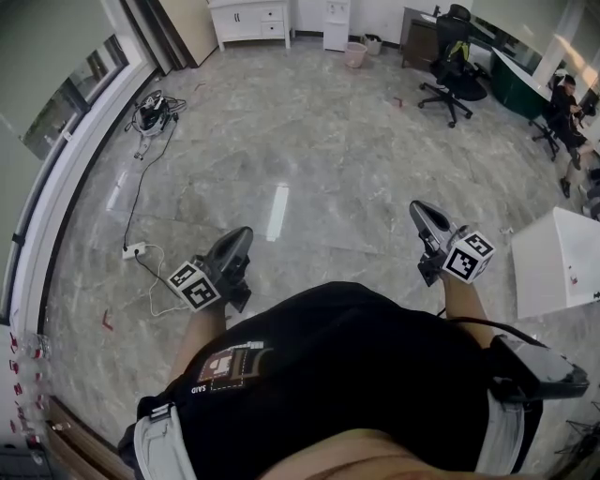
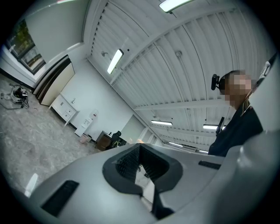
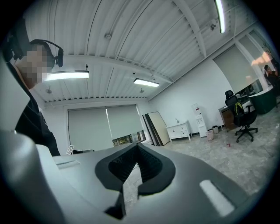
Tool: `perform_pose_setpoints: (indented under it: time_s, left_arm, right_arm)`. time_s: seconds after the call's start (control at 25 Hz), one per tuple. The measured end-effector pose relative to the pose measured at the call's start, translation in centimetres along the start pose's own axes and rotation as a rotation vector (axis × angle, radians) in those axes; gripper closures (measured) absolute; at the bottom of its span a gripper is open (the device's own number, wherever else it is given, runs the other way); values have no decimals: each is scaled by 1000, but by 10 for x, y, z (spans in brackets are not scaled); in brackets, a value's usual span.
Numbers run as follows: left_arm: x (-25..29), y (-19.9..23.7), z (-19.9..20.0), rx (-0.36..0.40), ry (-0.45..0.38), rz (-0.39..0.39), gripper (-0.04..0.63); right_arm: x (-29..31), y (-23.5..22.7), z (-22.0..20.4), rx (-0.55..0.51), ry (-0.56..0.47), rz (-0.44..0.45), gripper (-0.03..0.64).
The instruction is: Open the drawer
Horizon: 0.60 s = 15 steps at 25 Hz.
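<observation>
I stand on a grey marble floor with a gripper in each hand, held out at waist height. My left gripper (image 1: 240,238) is shut, its jaws meeting at the tip with nothing between them (image 2: 139,147). My right gripper (image 1: 421,212) is shut and empty too (image 3: 137,146). Both are far from any furniture. A white cabinet with drawers (image 1: 251,21) stands against the far wall, small in the left gripper view (image 2: 65,109) and the right gripper view (image 3: 179,130). A white unit (image 1: 560,261) sits close on my right; no drawer front shows on it.
A power strip with cables (image 1: 134,250) lies on the floor at the left, leading to a tangle of gear (image 1: 152,114). Office chairs (image 1: 454,77) and desks stand at the back right, where a person (image 1: 565,103) sits. A window wall runs along the left.
</observation>
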State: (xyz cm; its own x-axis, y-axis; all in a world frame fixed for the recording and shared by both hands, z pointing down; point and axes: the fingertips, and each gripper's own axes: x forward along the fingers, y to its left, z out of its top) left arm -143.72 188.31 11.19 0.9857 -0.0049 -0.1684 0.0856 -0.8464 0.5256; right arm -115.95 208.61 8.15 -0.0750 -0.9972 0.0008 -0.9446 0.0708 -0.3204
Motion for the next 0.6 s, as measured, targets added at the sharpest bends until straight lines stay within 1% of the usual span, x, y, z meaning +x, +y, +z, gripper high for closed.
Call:
perform_pose_setpoints:
  time_s: [0.16,0.32,0.48,0.6]
  left_arm:
    - [-8,10,8,0,-6,17,606]
    - [-8,17,9,-1,-16,34,605]
    - [7,19,10,6,-15,47,606]
    - [22,22,8,10,-19,70,604]
  right_arm:
    - [12,0,-1,-7,14,-1,626]
    - [18,-11,-4,4,13,-4,626]
    - [25,-28,-1,7,25,6,626]
    - [28,-51,1,21,30,19,626]
